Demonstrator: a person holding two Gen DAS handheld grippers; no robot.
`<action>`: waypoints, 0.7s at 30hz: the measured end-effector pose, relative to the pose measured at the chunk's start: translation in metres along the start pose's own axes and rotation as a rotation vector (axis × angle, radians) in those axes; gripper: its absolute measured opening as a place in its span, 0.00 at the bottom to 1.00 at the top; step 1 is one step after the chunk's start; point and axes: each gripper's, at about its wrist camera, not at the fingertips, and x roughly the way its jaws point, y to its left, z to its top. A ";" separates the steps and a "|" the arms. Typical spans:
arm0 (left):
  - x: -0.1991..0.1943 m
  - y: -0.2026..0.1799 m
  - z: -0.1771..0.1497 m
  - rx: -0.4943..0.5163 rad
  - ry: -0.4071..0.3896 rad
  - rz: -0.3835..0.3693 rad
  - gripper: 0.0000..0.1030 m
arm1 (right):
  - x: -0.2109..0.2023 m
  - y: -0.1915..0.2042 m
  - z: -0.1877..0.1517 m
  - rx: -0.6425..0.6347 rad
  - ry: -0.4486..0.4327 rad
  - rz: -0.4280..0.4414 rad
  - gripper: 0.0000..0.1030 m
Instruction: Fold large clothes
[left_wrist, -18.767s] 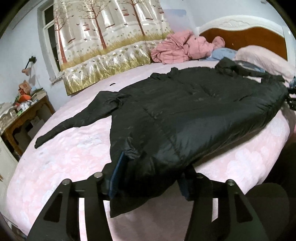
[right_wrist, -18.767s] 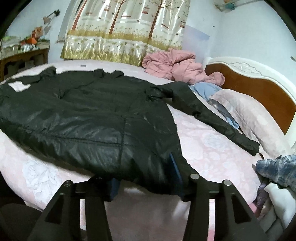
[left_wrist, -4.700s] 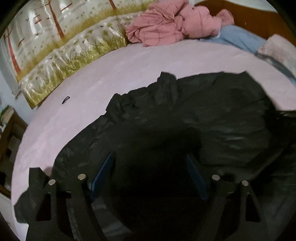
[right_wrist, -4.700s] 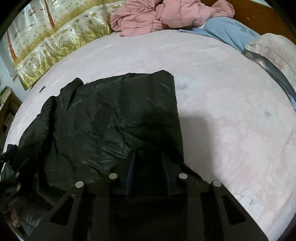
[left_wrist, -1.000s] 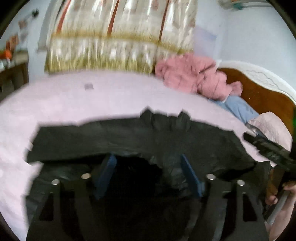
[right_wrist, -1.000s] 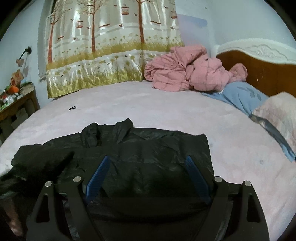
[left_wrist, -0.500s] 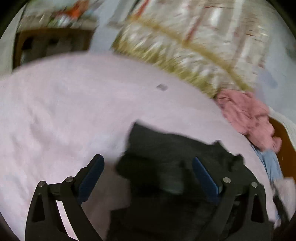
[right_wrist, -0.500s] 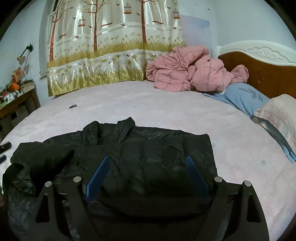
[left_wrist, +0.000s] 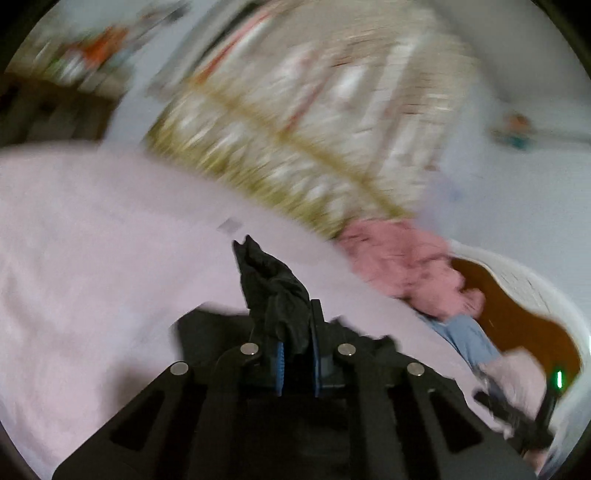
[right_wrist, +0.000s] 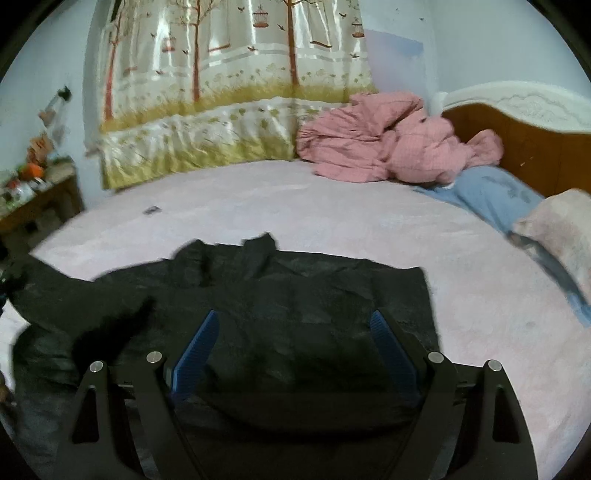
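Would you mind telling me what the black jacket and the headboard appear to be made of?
The black jacket looks like thin quilted synthetic shell, probably nylon: faint sheen, crinkly creases. The headboard seems to be glossy brown wood with a white carved rim.

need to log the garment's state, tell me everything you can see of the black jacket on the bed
The black jacket is a shiny, crinkled, padded-looking garment lying partly folded on the pink bedsheet, its collar toward the curtain and its right edge straight. Its left side is bunched and rumpled. The left gripper is closing on a gathered wad of its fabric, which sticks up between the blue pads. The right gripper is open, low over the jacket's near part; whether it touches cannot be told.
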 end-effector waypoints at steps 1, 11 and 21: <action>-0.004 -0.023 -0.003 0.099 -0.023 -0.024 0.09 | -0.004 -0.001 0.001 0.026 -0.006 0.055 0.83; 0.033 -0.166 -0.097 0.584 0.263 -0.148 0.10 | -0.033 0.010 0.004 0.120 -0.048 0.527 0.83; 0.041 -0.184 -0.117 0.578 0.322 -0.203 0.20 | 0.023 0.022 -0.014 0.232 0.213 0.707 0.09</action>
